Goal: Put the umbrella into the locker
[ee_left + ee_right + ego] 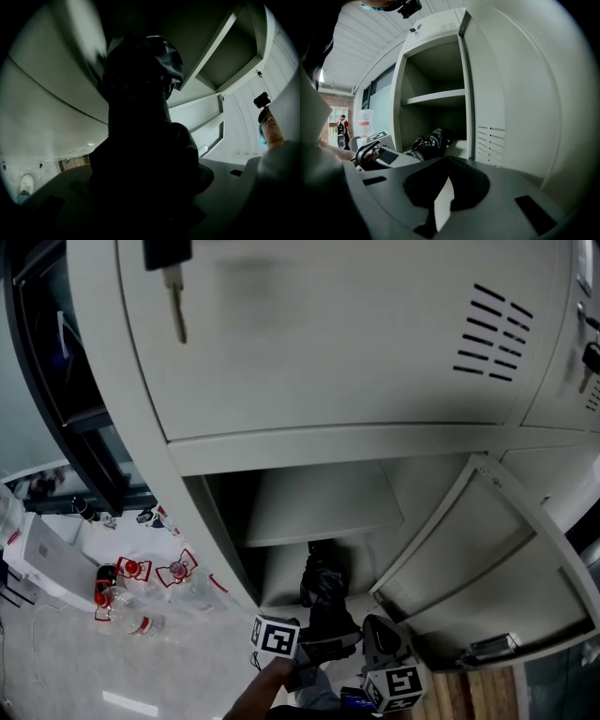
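The black folded umbrella [323, 589] points into the lower compartment of the grey locker [319, 507], its tip just past the sill. My left gripper [323, 641] is shut on the umbrella's lower part. In the left gripper view the umbrella [140, 117] fills the middle as a dark bulk between the jaws of the left gripper [145, 201]. My right gripper [380, 641] is beside it on the right, apart from the umbrella, jaws together and holding nothing. The right gripper view shows the umbrella [432, 142] lying across the sill, with the left gripper [377, 152] behind it.
The compartment's door [487, 559] hangs open to the right. A shelf [436, 97] divides the compartment. A key [175, 301] hangs from the door above. Bottles with red labels [131, 596] and a white box [47, 559] lie on the floor at left.
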A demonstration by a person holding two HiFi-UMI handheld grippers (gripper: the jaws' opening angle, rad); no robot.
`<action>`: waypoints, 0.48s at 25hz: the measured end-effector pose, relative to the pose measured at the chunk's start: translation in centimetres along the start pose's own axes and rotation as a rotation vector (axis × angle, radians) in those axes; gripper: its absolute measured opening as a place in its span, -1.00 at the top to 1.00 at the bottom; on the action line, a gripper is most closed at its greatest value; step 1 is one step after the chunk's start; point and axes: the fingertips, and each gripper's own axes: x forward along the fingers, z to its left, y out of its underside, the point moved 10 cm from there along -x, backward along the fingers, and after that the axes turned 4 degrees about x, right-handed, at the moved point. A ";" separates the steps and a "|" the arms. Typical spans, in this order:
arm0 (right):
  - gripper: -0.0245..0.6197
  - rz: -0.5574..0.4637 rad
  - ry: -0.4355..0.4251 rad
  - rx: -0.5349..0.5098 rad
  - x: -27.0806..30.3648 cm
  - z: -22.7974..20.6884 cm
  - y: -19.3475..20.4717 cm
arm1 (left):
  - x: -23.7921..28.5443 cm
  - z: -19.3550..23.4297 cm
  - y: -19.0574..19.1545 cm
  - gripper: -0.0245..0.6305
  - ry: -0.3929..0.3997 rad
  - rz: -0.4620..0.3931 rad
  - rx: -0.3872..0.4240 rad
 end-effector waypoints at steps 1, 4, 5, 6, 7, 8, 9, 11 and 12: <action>0.92 0.000 0.000 0.001 0.1 -0.1 -0.1 | 0.1 0.1 -0.2 0.08 0.000 0.000 -0.002; 0.92 -0.002 0.000 0.000 0.6 -0.3 -0.4 | 0.3 0.4 -0.7 0.08 0.008 -0.010 -0.018; 0.92 -0.004 -0.001 -0.002 0.7 -0.4 -0.5 | 0.3 0.5 -0.9 0.08 0.012 -0.016 -0.026; 0.92 -0.006 -0.002 -0.004 0.8 -0.4 -0.6 | 0.3 0.6 -1.1 0.08 0.016 -0.022 -0.033; 0.92 -0.005 -0.003 -0.004 0.8 -0.4 -0.6 | 0.4 0.7 -1.3 0.08 0.020 -0.027 -0.038; 0.92 -0.003 -0.002 -0.004 0.9 -0.5 -0.6 | 0.5 0.7 -1.4 0.08 0.023 -0.030 -0.041; 0.92 -0.001 -0.002 -0.003 1.0 -0.6 -0.6 | 0.5 0.8 -1.6 0.08 0.023 -0.032 -0.042; 0.92 0.001 -0.001 -0.002 1.1 -0.7 -0.6 | 0.7 1.0 -2.0 0.08 0.023 -0.033 -0.046; 0.92 0.001 0.000 -0.001 1.1 -0.7 -0.6 | 0.7 1.1 -2.1 0.07 0.025 -0.035 -0.048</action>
